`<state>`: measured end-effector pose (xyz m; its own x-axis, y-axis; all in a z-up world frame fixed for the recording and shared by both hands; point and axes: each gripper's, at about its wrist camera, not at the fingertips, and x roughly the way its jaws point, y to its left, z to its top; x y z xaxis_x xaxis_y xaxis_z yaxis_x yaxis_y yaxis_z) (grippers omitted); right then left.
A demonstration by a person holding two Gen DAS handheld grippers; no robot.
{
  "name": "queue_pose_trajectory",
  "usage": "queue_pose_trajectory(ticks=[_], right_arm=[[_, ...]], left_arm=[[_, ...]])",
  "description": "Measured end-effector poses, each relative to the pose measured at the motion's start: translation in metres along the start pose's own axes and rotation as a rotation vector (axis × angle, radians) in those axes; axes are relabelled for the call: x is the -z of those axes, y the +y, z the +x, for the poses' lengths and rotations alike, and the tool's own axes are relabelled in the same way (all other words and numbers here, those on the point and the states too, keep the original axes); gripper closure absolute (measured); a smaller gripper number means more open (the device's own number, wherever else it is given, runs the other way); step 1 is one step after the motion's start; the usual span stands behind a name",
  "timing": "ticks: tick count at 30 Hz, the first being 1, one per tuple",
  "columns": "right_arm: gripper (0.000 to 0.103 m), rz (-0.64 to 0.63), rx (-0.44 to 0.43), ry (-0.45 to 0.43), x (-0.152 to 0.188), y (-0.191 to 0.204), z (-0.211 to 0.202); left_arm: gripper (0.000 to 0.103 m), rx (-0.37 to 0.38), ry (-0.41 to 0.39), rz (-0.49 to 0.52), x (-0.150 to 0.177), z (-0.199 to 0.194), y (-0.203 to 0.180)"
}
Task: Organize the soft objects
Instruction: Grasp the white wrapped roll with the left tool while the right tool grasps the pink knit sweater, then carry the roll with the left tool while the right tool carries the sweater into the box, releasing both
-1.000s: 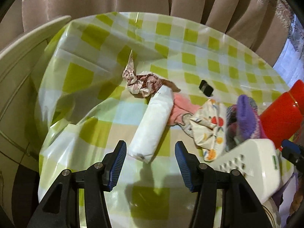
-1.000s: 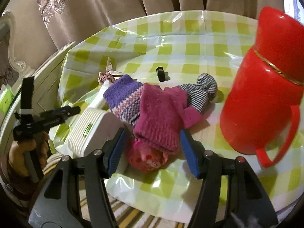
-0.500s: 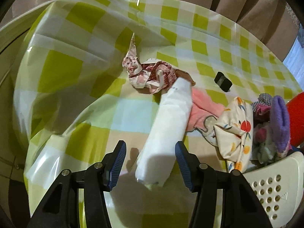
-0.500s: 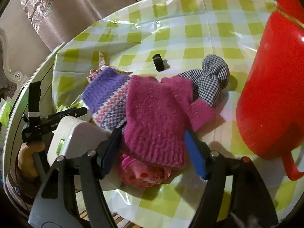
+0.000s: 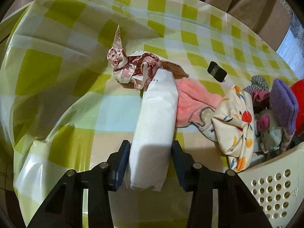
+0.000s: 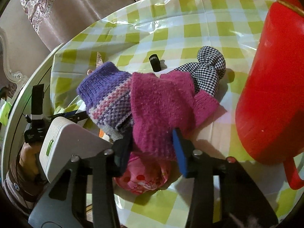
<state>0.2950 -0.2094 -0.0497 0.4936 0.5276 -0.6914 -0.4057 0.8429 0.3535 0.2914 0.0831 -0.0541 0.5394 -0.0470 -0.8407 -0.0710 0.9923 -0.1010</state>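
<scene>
Fingers (image 5: 124, 158) of the left gripper (image 5: 150, 161) have just closed onto the white pack (image 5: 154, 129) on the surface (image 5: 57, 70); the right gripper (image 6: 152, 148) clamps the pink sweater (image 6: 159, 106). Grasping is done; next likely lift both into the basket (image 5: 273, 186).

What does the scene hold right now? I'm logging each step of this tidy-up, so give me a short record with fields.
surface: table with a green checked cloth
left gripper: jaws have just been closing, pads against the white roll
right gripper: jaws have just been closing on the magenta knit piece
beside magenta piece: purple striped knit, checked cloth
container: white perforated basket
hard item: red jug
</scene>
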Motion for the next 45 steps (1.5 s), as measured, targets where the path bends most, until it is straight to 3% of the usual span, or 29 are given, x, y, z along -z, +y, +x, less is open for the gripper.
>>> queue_pose_trajectory(ticks=[7, 26, 36, 45], right_arm=[[0.083, -0.024, 0.033, -0.019, 0.000, 0.000, -0.007], [0.086, -0.054, 0.129, -0.139, 0.009, 0.006, -0.065], [0.086, -0.052, 0.134, -0.178, 0.028, 0.015, -0.099], [0.086, -0.068, 0.160, -0.199, 0.057, 0.023, -0.133]], left_arm=[[0.060, 0.002, -0.018, -0.008, 0.004, -0.006, 0.000], [0.060, 0.006, -0.128, -0.070, 0.026, -0.063, 0.000], [0.060, -0.008, -0.197, -0.143, 0.056, -0.106, -0.002], [0.060, -0.009, -0.251, -0.137, 0.083, -0.146, -0.023]])
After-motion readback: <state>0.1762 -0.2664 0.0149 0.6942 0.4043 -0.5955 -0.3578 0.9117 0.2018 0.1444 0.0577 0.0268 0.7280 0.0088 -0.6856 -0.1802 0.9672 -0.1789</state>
